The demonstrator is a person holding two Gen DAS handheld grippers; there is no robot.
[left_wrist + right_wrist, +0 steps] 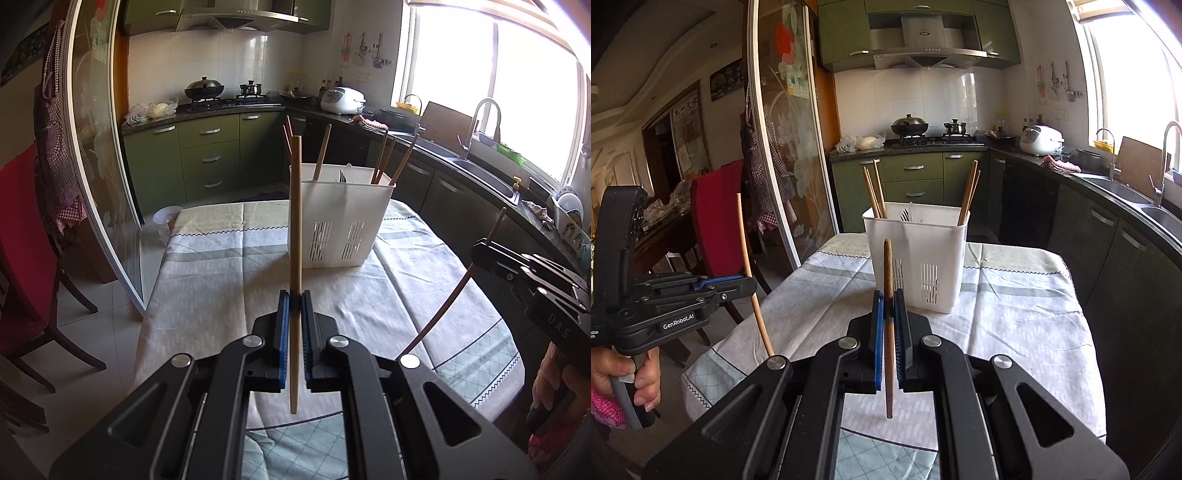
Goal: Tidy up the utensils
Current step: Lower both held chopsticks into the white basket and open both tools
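Here, each gripper carries one chopstick above a cloth-covered surface (221, 280). The left gripper (294, 306) has its blue-padded fingers (283, 325) pressed together on a pale chopstick (295, 221), which stands nearly upright between them; its top end rises in front of the white utensil holder (343, 221) and its lower end hangs below the pads, clear of the cloth. The right gripper (889, 306) is likewise clamped on a darker brown chopstick (888, 332), also held close to vertical, with its tip reaching up across the front wall of the holder. In the left wrist view the right gripper shows at the right edge, its chopstick slanting through the closed fingers; in the right wrist view the left gripper shows at the left edge, gripped by a person's hand (642, 376), with the pale chopstick running up and down through it. The white utensil holder stands upright toward the far side of the surface, well apart from both grippers. It already holds several chopsticks (873, 192) leaning out at its left and right ends, and dark fork tines (905, 215) show near the middle divider. Slotted vents mark its lower front wall.
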